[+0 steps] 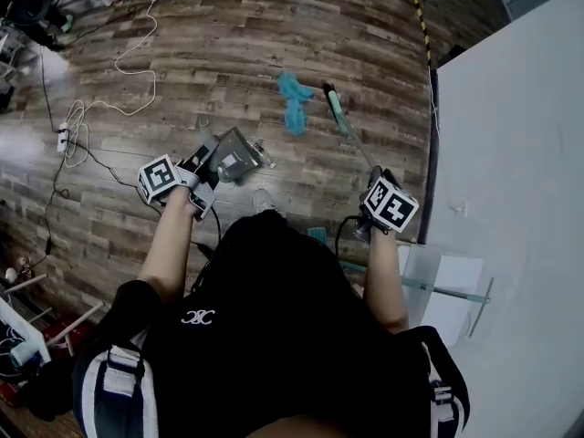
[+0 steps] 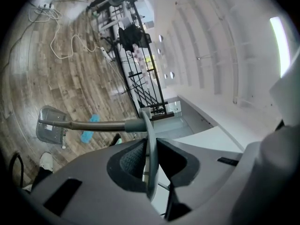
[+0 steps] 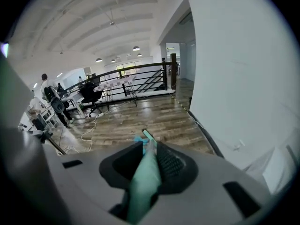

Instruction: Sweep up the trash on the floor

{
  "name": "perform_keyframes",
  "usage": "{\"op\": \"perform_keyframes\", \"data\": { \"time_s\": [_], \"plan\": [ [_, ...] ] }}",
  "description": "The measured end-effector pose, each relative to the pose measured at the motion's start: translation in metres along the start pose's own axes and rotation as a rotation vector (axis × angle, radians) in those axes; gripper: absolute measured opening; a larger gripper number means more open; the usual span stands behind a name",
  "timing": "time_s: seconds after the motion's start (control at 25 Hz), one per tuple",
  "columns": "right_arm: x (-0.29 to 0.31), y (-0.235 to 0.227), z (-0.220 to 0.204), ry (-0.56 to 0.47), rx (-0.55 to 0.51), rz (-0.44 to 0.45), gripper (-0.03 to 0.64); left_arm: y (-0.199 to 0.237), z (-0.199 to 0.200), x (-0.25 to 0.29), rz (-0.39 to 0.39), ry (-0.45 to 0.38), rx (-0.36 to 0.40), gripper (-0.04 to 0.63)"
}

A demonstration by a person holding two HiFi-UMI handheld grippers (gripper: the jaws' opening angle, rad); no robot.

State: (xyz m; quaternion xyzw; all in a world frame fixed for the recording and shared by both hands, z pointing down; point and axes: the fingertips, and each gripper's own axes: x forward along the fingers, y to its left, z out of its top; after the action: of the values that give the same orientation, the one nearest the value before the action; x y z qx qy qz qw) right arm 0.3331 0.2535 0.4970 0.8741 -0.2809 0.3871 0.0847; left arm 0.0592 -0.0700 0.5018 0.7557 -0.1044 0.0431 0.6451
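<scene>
Trash here is a crumpled blue clump lying on the wood floor, out in front of the person and between the two tools.

Both bare forearms reach forward and down from a black shirt, left one angled a bit outward, right one closer to the white wall. The left gripper is clamped on the dustpan, and the right gripper is clamped on the mint-green handle of the broom. The broom runs away from the person, and its dark end sits just right of the trash. The dustpan is nearer the person and apart from the trash, down to its left. A shoe pokes out just below the pan.

From the head view you can't really see the jaws. The left gripper view sorts that out: its pads are squeezed tight on the thin flat grip of the dustpan, and the long grey handle runs off left to the pan, with the blue clump just past it. Can't tell if the pan touches the floor. The right gripper view shows its jaws closed around the green handle, with a bit of blue at the far tip. It also shows a black railing, office chairs and a couple of people far back, none of which shows from above. Only the head view shows the white cables on the left.
</scene>
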Motion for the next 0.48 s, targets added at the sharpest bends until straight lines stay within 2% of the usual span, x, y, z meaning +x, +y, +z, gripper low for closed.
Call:
{"op": "perform_keyframes", "data": {
  "time_s": [0.24,0.48],
  "plan": [
    [0.058,0.007,0.05,0.021,-0.041,0.04,0.101,0.012,0.018,0.005,0.04,-0.091,0.0,0.055],
    [0.122,0.027,0.085,0.057,-0.122,0.059,0.101,0.042,0.029,-0.007,0.093,-0.217,-0.063,0.055]
  ]
}}
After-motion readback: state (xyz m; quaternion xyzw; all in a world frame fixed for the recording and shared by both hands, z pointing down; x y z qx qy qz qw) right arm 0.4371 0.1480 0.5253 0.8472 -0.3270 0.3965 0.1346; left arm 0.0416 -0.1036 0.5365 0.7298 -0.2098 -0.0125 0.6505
